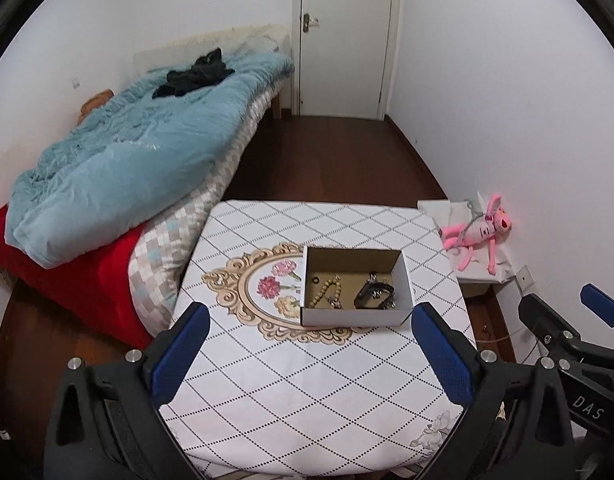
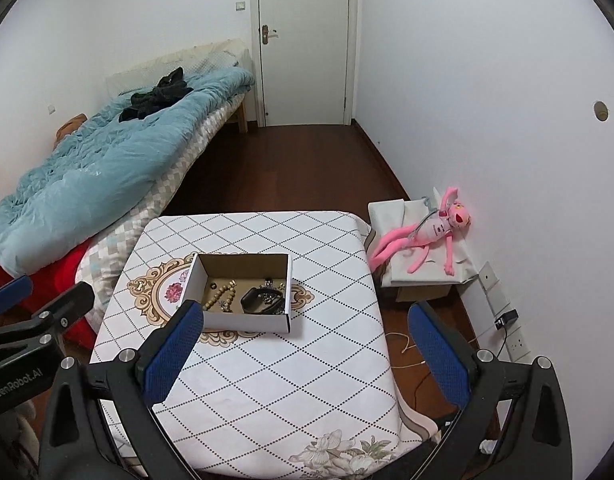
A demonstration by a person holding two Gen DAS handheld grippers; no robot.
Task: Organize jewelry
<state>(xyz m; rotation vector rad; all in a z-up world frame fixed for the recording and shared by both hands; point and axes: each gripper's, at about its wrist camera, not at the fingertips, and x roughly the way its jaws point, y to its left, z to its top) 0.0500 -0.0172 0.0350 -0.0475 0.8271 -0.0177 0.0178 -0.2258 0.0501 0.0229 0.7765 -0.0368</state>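
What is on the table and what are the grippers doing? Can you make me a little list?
table: patterned cloth
box: open, on the table
in box: beads, black band, small ring
left gripper: open, empty, above the table
right gripper: open, empty, above the table's edge
beside table: pink toy

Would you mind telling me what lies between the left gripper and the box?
Only bare tablecloth. In the left wrist view nothing sits between the open left gripper and the box.
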